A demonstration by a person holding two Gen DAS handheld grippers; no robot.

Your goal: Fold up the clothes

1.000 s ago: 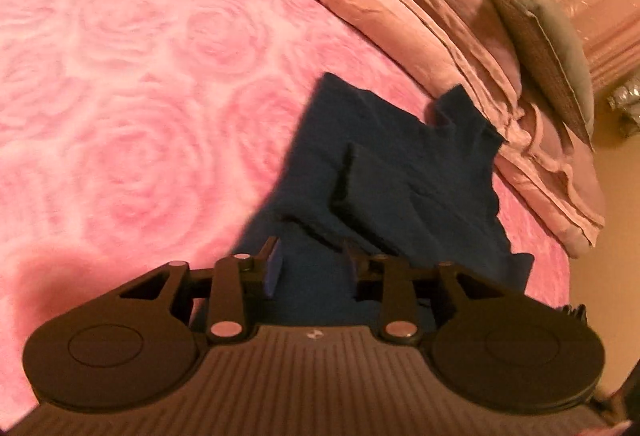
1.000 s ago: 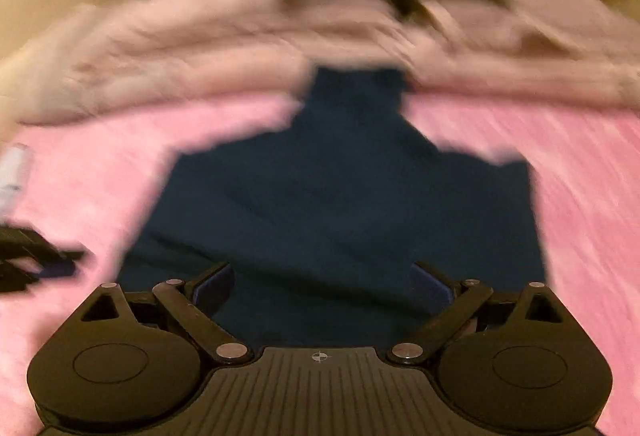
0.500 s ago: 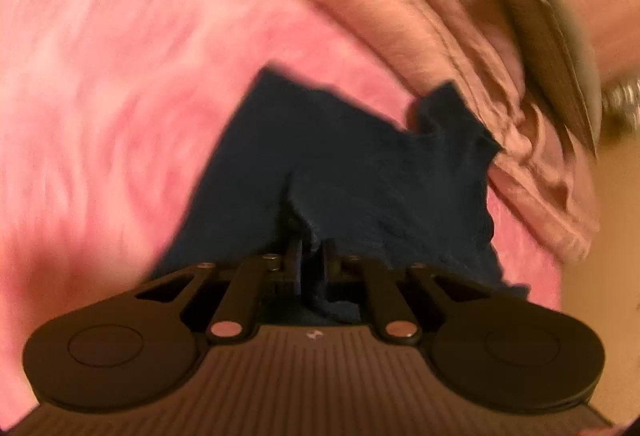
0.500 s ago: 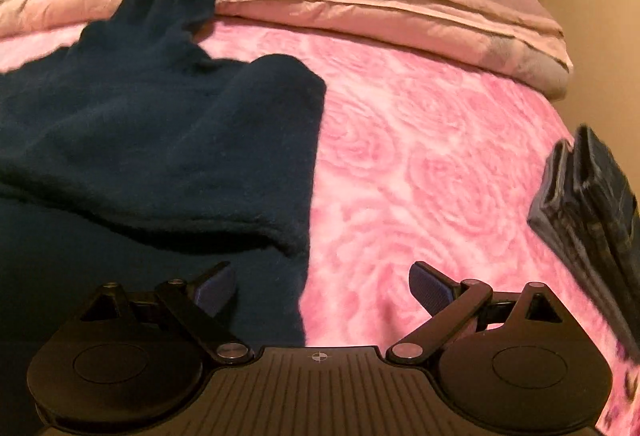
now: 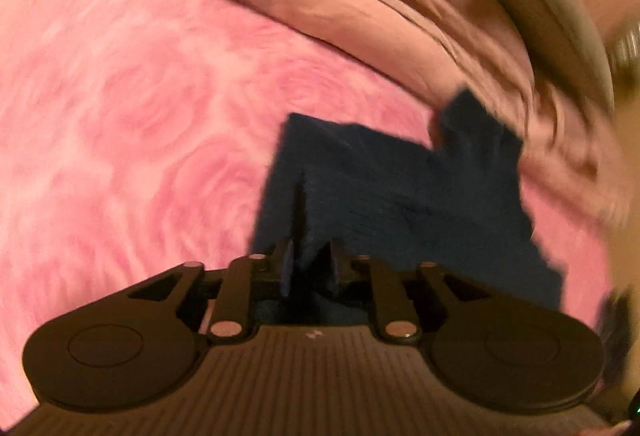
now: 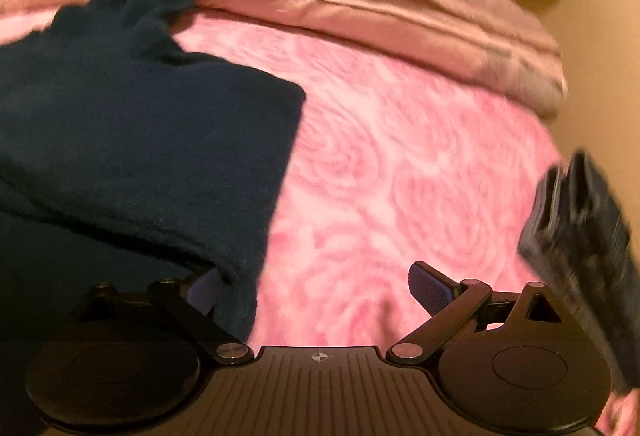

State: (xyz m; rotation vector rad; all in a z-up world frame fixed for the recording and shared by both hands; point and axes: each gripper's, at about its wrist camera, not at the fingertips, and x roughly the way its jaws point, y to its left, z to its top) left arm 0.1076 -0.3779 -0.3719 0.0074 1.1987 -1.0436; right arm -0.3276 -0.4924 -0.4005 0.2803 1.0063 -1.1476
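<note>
A dark navy sweater [image 5: 400, 187] lies on the pink rose-patterned bedspread [image 5: 140, 115], its neck toward the pillows. My left gripper [image 5: 310, 268] is shut on a fold of the sweater's near edge, which rises as a ridge between the fingers. In the right wrist view the sweater [image 6: 140, 123] fills the left side, with a folded-over sleeve on top. My right gripper [image 6: 316, 288] is open and empty at the sweater's right edge, its left finger [image 6: 204, 288] against the cloth.
Folded beige-pink bedding [image 5: 360, 3] and a grey-green cushion [image 5: 540, 19] lie along the head of the bed. A dark folded stack [image 6: 580, 236] sits at the right edge of the bed [image 6: 400, 175]. A tan wall [image 6: 600, 55] lies beyond.
My left gripper closed on the sweater's near edge and lifted a fold of it. My right gripper swung right, from over the sweater's middle to its right edge, staying open.
</note>
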